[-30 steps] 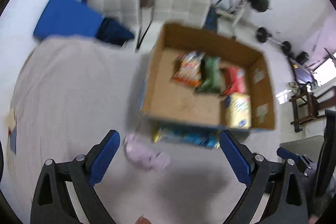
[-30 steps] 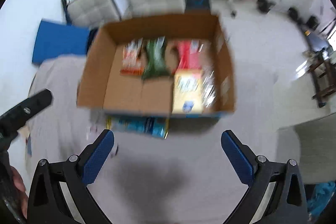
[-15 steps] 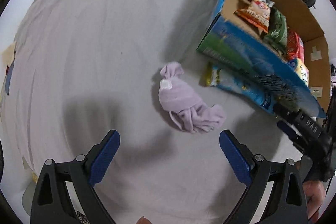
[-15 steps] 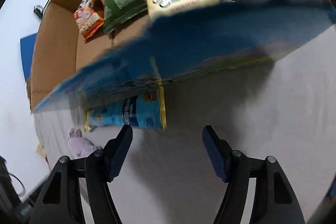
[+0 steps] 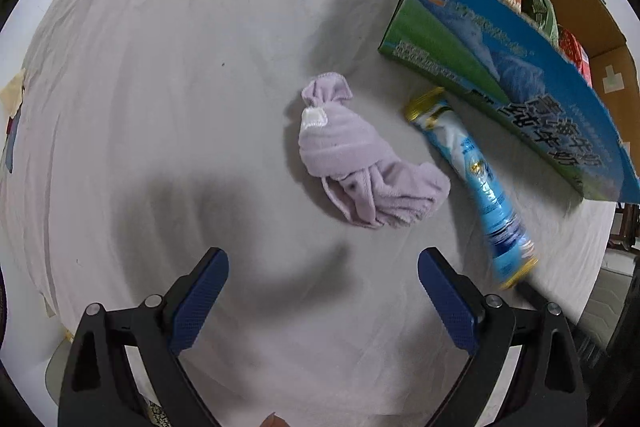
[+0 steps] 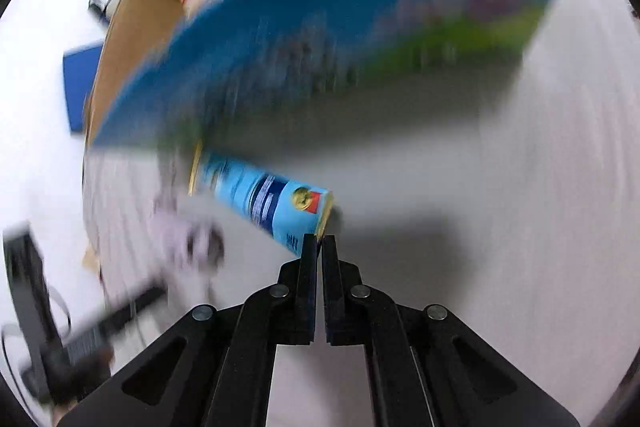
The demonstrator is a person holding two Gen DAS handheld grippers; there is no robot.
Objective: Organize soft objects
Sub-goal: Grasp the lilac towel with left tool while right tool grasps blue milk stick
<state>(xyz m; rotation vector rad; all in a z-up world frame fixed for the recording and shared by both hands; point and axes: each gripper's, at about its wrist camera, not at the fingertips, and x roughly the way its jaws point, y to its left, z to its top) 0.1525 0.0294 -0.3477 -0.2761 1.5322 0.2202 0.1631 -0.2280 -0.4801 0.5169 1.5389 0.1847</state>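
Note:
A crumpled lilac cloth (image 5: pixel 360 167) lies on the grey sheet, just ahead of my open, empty left gripper (image 5: pixel 322 291). A blue snack packet (image 5: pixel 476 183) lies to the cloth's right, beside the cardboard box (image 5: pixel 516 75) that holds several snack bags. In the right wrist view my right gripper (image 6: pixel 319 241) is shut, its tips pinching the near gold-edged end of the blue packet (image 6: pixel 264 201). The box's blue side (image 6: pixel 340 39) looms blurred above. The cloth shows as a blur in the right wrist view (image 6: pixel 176 227).
The grey sheet (image 5: pixel 160 87) covers the work surface, with its edge at the left and lower right. A blue mat (image 6: pixel 80 79) lies on the floor beyond. The left gripper's dark body (image 6: pixel 60 339) shows at the lower left of the right wrist view.
Both grippers came down from above the box to the sheet. My right gripper closed from wide open onto the end of the blue packet. My left gripper stayed open, nearing the cloth.

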